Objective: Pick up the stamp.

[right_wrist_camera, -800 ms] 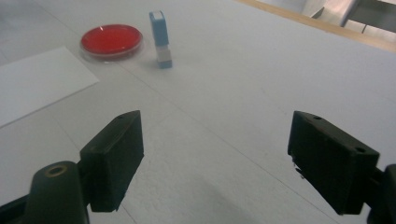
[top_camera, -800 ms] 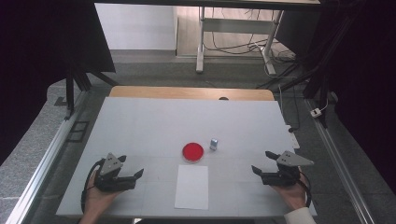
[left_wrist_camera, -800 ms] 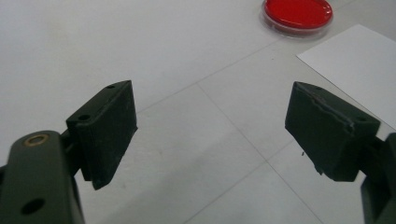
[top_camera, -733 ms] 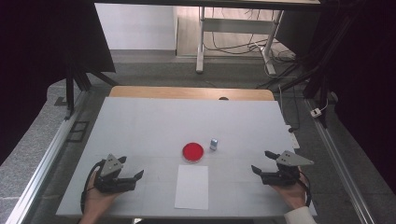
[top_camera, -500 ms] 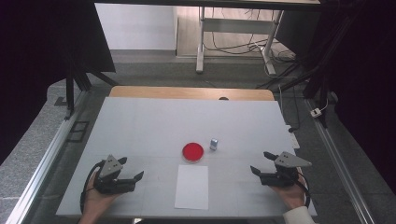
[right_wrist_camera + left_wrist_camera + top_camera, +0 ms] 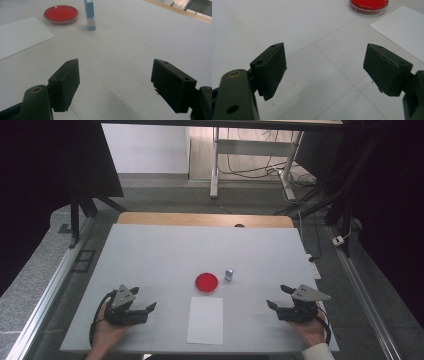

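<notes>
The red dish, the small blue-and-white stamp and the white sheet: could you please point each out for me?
red dish (image 6: 206, 282), high view, centre of its red surface
small blue-and-white stamp (image 6: 89, 15), right gripper view, middle of its upright body
white sheet (image 6: 206, 320), high view, middle of the paper

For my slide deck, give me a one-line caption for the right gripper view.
Open right gripper low over the white table, facing a red dish, small blue-and-white stamp and paper sheet.

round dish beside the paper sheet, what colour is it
Red, in a clear rim; the round dish shows best in the right gripper view.
</notes>
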Available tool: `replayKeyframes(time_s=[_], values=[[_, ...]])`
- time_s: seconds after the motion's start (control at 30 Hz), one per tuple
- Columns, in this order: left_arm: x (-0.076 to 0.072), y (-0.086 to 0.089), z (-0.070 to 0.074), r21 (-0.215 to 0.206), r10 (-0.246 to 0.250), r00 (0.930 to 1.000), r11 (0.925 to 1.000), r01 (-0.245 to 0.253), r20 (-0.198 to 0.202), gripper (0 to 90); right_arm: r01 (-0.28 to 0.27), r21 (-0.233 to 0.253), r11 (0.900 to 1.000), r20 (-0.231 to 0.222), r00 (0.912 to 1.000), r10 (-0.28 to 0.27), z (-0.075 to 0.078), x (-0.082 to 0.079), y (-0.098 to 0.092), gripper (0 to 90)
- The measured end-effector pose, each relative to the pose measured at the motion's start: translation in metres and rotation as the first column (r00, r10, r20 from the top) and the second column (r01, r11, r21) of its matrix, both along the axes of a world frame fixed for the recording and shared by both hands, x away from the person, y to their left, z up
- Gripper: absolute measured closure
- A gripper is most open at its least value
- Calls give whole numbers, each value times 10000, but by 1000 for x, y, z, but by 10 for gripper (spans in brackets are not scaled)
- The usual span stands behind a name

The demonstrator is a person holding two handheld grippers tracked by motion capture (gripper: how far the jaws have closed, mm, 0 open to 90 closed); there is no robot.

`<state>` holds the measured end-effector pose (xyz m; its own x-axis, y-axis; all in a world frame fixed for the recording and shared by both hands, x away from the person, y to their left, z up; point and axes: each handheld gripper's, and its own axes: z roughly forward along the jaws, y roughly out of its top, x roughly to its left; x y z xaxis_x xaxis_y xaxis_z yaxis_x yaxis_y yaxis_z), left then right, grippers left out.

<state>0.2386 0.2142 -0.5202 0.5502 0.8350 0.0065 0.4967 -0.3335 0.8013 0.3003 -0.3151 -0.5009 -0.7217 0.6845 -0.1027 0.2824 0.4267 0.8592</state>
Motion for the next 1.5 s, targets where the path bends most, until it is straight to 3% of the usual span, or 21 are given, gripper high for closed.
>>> replayKeyframes(time_s=[0.53,0.77,1.27,1.5], values=[[4,-1,0,146,9,9999,9999,-11,121,195,-18,41,10000,-56,10000,19,1,1,8,235],[5,-2,0,188,-49,10000,9998,47,75,195,-125,358,9993,-66,9999,128,10,7,14,242],[5,-3,-2,369,95,9998,9993,-101,172,195,-274,361,9990,-32,9996,275,29,19,26,249],[7,-3,-3,395,17,9999,9992,-23,138,196,-416,263,9988,-231,9988,422,34,25,37,256]])
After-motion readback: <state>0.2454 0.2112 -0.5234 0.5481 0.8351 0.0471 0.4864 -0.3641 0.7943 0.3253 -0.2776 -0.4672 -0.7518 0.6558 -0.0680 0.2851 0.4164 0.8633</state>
